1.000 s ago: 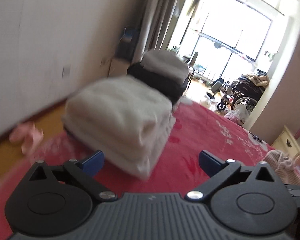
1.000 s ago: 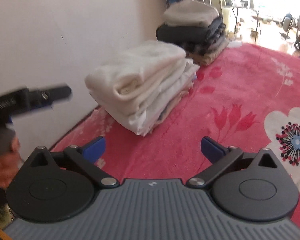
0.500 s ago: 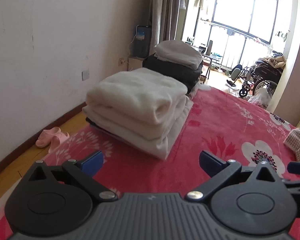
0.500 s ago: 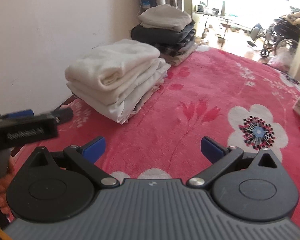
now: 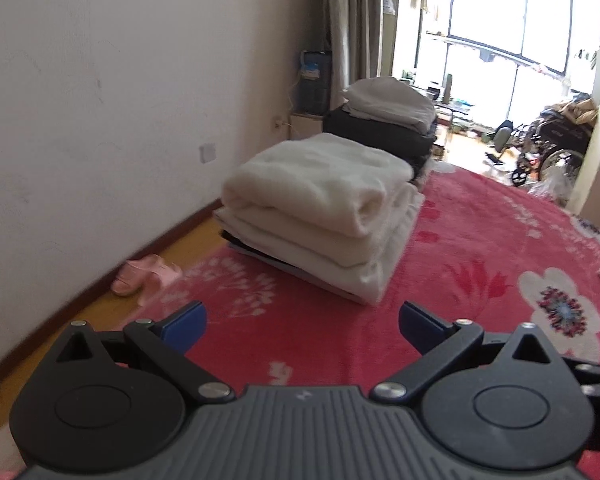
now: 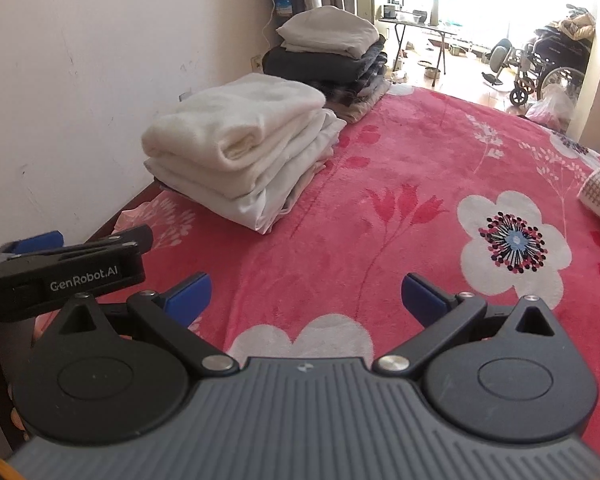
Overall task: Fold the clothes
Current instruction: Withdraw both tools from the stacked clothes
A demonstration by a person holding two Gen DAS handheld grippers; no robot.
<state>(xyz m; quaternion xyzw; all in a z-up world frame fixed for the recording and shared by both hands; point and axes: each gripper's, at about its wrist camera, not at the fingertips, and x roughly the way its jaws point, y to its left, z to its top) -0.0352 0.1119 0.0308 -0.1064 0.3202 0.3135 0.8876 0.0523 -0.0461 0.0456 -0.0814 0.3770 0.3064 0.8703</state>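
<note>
While both grippers gape empty, folded white stack [image 5: 320,216] rests; blanket [image 6: 400,184] beneath.

The left gripper [image 5: 302,324] is built on a grey ribbed housing, flanked by two round black discs with shallow circular recesses. Black linkage arms are pinned with silver screws, and a triangular cut-out is seen in each outer bracket. Its fingers [image 5: 184,320] are tipped with blue pads. The right gripper [image 6: 306,292] is made to the same pattern, with a small round mark at the top edge of its housing. In the right wrist view, white "GenRobot.AI" lettering is printed on the black side of the left gripper [image 6: 36,242].
</note>
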